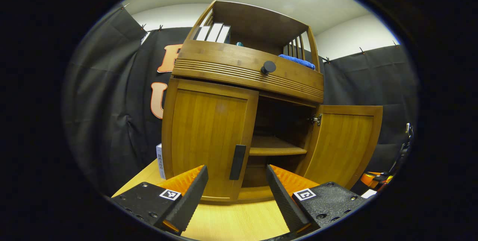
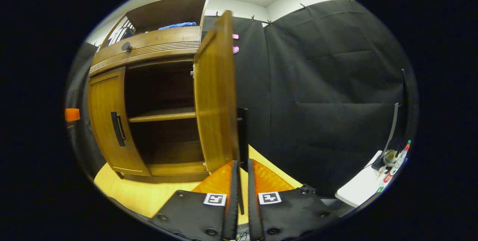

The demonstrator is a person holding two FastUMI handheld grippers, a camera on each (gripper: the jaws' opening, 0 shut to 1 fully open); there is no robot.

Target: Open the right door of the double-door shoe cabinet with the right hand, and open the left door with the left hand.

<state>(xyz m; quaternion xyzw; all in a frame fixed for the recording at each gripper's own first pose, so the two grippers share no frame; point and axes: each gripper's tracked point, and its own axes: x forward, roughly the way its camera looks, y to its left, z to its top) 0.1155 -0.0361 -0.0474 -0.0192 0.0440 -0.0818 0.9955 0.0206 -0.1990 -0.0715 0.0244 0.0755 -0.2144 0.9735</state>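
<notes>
- The left door (image 1: 209,140) is seen closed; its upright handle (image 1: 237,162) lies straight ahead, between the spread fingers of the left gripper (image 1: 237,181), not yet touched.
- The right door (image 2: 216,95) stands swung open; the right gripper (image 2: 242,170) is nearly closed, whether pinching the handle at the door's edge cannot be told.

Brown wood, black handles, a bit of blue.

The shoe cabinet (image 1: 209,121) is warm brown wood with thin up-and-down grain lines, and the drawer front (image 1: 239,67) has a band of ridged stripes. The left door handle (image 1: 237,162) and the round knob (image 1: 268,67) are black. A blue cloth (image 1: 297,61) lies on the top shelf. The desk (image 1: 239,222) is pale yellow wood.
</notes>
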